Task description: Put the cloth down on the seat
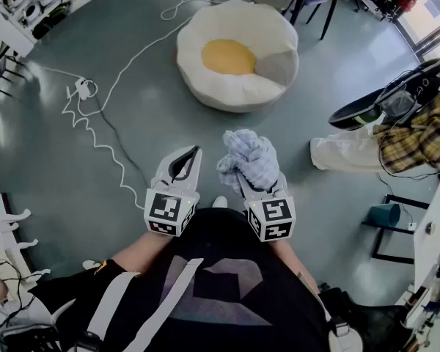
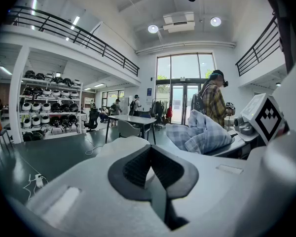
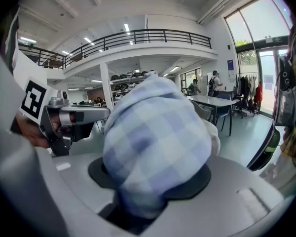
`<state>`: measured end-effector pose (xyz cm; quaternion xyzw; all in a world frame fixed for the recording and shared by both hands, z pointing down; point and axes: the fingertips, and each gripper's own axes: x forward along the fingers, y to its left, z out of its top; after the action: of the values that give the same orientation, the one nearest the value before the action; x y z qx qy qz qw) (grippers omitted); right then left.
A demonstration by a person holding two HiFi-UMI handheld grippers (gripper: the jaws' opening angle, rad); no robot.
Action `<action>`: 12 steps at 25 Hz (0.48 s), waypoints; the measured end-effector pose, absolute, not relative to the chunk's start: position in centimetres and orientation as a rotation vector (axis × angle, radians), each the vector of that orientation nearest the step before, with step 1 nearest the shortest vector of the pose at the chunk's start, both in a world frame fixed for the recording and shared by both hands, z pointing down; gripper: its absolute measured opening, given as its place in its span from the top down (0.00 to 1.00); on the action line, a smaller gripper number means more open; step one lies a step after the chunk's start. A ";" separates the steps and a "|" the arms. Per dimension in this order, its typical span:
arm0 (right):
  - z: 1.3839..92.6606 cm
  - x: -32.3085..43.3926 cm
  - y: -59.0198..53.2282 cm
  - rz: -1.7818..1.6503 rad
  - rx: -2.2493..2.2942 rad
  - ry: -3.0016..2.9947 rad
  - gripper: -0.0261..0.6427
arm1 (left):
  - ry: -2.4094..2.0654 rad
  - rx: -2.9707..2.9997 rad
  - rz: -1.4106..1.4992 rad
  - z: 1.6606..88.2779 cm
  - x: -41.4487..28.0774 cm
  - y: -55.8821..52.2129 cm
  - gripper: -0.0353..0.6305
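A bunched blue-and-white checked cloth [image 1: 248, 158] sits in my right gripper [image 1: 251, 183], which is shut on it; the cloth hides the fingertips. In the right gripper view the cloth [image 3: 155, 142] fills the space between the jaws and blocks most of what lies ahead. The seat, a round white beanbag [image 1: 260, 72] with a yellow cushion [image 1: 227, 56], lies on the floor ahead of both grippers, well apart from them. My left gripper [image 1: 189, 160] is held beside the right one, shut, with nothing between its pads [image 2: 138, 169].
A white cable [image 1: 95, 119] snakes over the grey floor at the left. A person in a plaid shirt [image 1: 418, 134] stands at the right beside a black bowl-shaped thing [image 1: 363, 108] and white fabric [image 1: 345, 154]. Table legs and chairs [image 1: 308, 2] stand behind the seat.
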<state>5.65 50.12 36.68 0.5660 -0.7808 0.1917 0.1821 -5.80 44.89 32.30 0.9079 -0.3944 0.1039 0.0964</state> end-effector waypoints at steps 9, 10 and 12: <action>36.7 5.2 50.1 0.541 1.594 -2.207 0.63 | -1.179 2.680 0.301 32.5 -6.2 44.8 0.94; 36.5 5.3 50.0 0.541 1.597 -2.207 0.63 | -1.181 2.678 0.301 32.4 -6.3 44.8 0.94; 36.3 5.3 50.0 0.546 1.607 -2.208 0.63 | -1.183 2.675 0.299 32.3 -6.4 44.9 0.94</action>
<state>5.26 49.96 36.29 0.5680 -0.7803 0.1928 0.1772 -6.43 44.87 32.34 0.9053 -0.4002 0.1011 0.1006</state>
